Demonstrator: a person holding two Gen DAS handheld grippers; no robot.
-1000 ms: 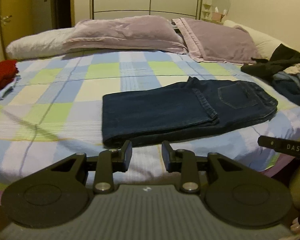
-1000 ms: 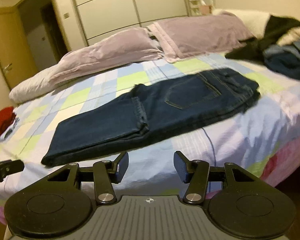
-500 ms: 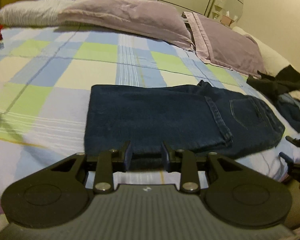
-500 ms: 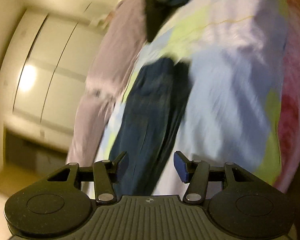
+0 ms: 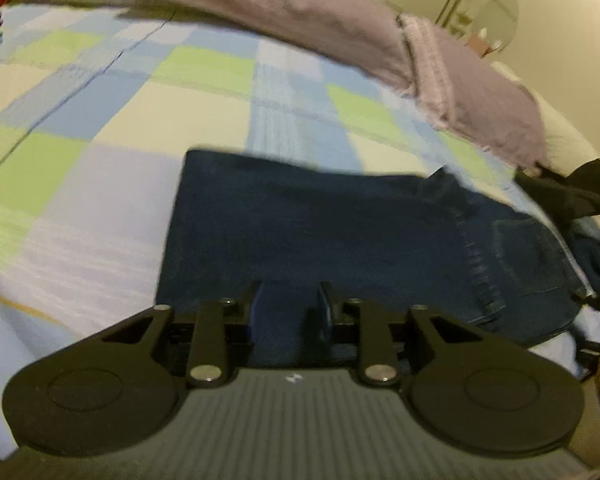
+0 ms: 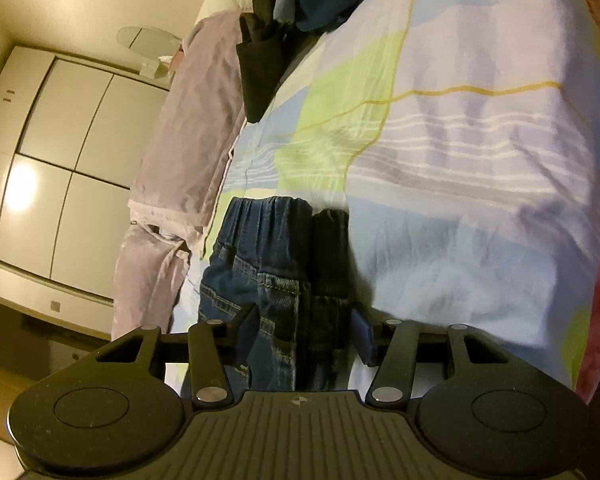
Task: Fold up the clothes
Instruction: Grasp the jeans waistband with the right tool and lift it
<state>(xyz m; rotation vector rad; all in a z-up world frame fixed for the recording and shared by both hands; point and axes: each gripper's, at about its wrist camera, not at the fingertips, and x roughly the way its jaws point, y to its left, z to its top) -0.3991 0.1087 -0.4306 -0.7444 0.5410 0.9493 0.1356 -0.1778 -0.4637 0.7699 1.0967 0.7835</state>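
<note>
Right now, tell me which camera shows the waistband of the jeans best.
The right wrist view: the gathered waistband of the jeans sits sharp and unobstructed just ahead of the fingers. The left wrist view is blurred and shows mostly the folded legs, with the waist end squeezed toward the right edge.

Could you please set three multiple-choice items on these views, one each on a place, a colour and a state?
1. Where do the jeans lie?
A on the checked bedspread
B on the floor
C on a chair

2. What colour are the pillows?
A red
B pale purple
C black

3. How do the jeans lie?
A hung up
B rolled into a ball
C folded flat

Answers: 1 A, checked cover shows all round them; 2 B, both look lilac; 3 C, a stitched hem lies across the seat.
</note>
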